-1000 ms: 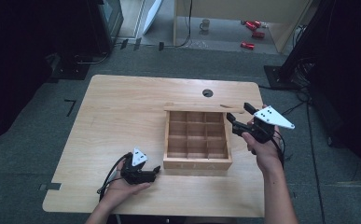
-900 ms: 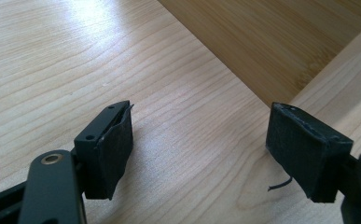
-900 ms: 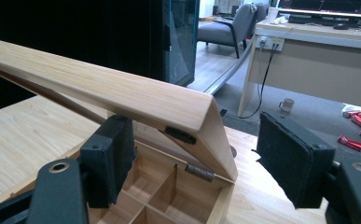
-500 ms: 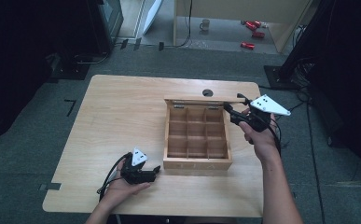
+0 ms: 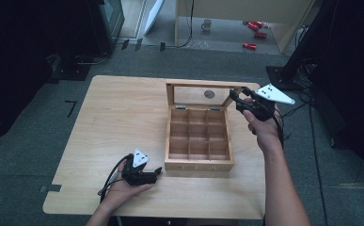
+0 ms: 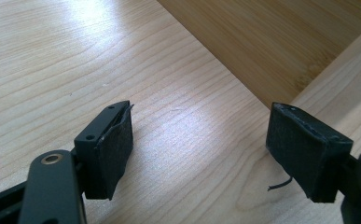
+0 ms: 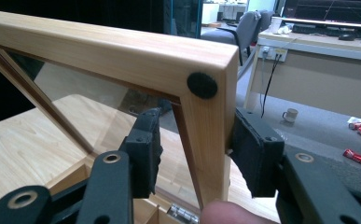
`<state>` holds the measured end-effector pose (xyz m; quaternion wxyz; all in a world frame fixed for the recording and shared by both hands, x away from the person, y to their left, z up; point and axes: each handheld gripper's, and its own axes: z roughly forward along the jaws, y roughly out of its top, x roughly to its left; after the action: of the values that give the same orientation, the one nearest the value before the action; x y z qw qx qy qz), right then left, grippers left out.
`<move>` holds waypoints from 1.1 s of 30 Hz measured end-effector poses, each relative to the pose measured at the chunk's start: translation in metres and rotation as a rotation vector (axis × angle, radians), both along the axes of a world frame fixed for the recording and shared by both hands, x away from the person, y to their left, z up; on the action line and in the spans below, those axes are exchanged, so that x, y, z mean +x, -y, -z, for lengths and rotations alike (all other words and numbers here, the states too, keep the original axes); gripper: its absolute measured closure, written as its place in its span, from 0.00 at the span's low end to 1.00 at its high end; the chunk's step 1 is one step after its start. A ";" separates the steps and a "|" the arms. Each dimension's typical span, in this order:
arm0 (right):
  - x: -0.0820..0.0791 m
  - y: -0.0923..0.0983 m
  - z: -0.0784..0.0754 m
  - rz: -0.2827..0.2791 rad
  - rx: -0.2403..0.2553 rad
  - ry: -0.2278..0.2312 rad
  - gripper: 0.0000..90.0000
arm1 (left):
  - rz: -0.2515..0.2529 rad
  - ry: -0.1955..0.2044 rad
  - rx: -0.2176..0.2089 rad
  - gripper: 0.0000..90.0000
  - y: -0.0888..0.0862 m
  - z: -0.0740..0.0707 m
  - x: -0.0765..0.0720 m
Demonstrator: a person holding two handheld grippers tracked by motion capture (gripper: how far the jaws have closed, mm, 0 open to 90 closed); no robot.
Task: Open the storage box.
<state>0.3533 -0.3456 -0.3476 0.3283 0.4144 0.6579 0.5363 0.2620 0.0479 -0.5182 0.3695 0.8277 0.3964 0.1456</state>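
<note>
Right gripper view, lid frame (image 7: 206,126) between jaws

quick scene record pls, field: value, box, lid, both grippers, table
box: wooden box, nine compartments, no contents visible in them
lid: glass-paned lid raised near upright, hinged at far edge
right gripper: right gripper jaws around the lid frame's corner post, right pad touching, left pad close
left gripper: left gripper open, low over the table, near box front-left corner
floor: mug, red items
</note>
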 end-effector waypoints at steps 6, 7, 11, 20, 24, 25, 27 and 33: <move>0.015 0.002 -0.005 0.006 0.018 -0.017 0.64 | 0.000 0.000 0.000 0.26 0.000 0.000 0.000; 0.017 0.002 -0.006 0.009 0.022 -0.020 0.65 | -0.001 0.000 0.000 0.26 0.000 0.000 0.000; 0.030 0.003 -0.008 0.029 0.056 -0.035 0.66 | -0.002 -0.002 -0.004 0.26 0.000 0.000 0.000; 0.064 0.001 -0.013 0.089 0.085 -0.078 0.71 | 0.003 -0.004 -0.010 0.26 0.000 0.000 0.000; 0.076 0.001 -0.013 0.106 0.098 -0.094 0.72 | 0.004 -0.004 -0.011 0.26 -0.001 0.000 0.000; 0.079 0.001 -0.013 0.109 0.100 -0.099 0.73 | 0.004 -0.004 -0.012 0.26 -0.001 0.000 0.000; 0.084 0.001 -0.012 0.117 0.104 -0.106 0.73 | 0.006 -0.005 -0.013 0.26 -0.001 0.000 0.001; 0.096 -0.004 -0.011 0.172 0.110 -0.120 0.74 | 0.008 -0.006 -0.013 0.26 -0.001 0.000 0.001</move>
<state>0.4492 -0.3411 -0.3365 0.3099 0.5180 0.6080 0.5158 0.2629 0.0487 -0.5181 0.3744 0.8273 0.3950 0.1388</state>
